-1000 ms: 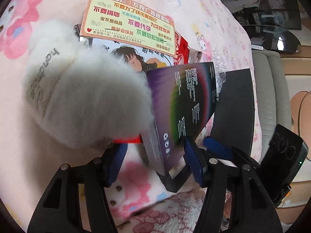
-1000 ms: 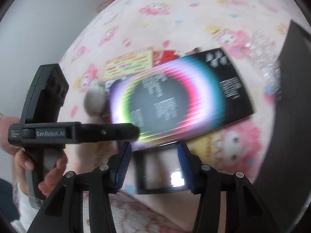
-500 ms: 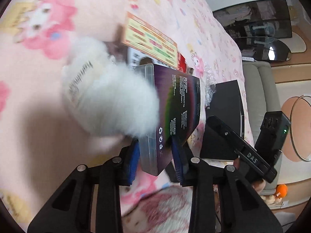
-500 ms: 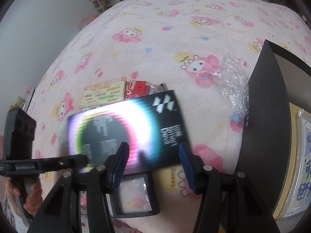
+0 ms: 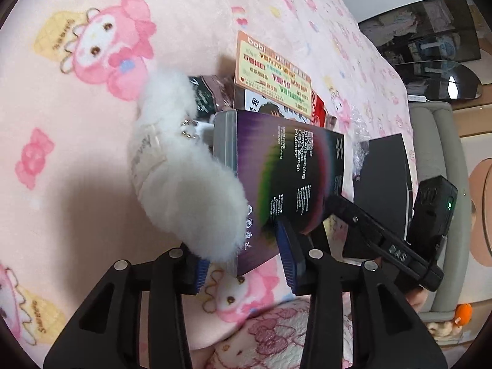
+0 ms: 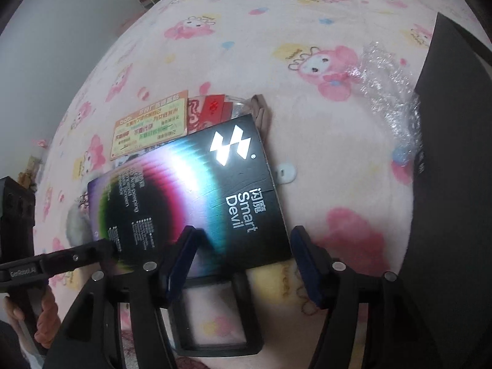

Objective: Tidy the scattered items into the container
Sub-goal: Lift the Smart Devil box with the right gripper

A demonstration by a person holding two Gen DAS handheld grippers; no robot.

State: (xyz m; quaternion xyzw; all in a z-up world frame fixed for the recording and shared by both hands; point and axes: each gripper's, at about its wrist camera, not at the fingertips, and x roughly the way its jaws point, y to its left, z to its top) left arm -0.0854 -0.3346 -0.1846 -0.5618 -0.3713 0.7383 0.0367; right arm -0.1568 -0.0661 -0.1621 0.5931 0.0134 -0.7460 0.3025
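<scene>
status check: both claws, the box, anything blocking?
Left claw shut on iridescent black cardboard screen-protector box, lifted off the blanket. Right claw open, empty. White fluffy pompom pressed against the box.

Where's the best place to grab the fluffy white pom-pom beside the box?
Probably pinch the pom-pom across its plump near end, coming from the bare blanket side, away from the box. The screen protector box, clamped in the left gripper, stands against its other side, and its chain end lies tucked by the cards.
</scene>
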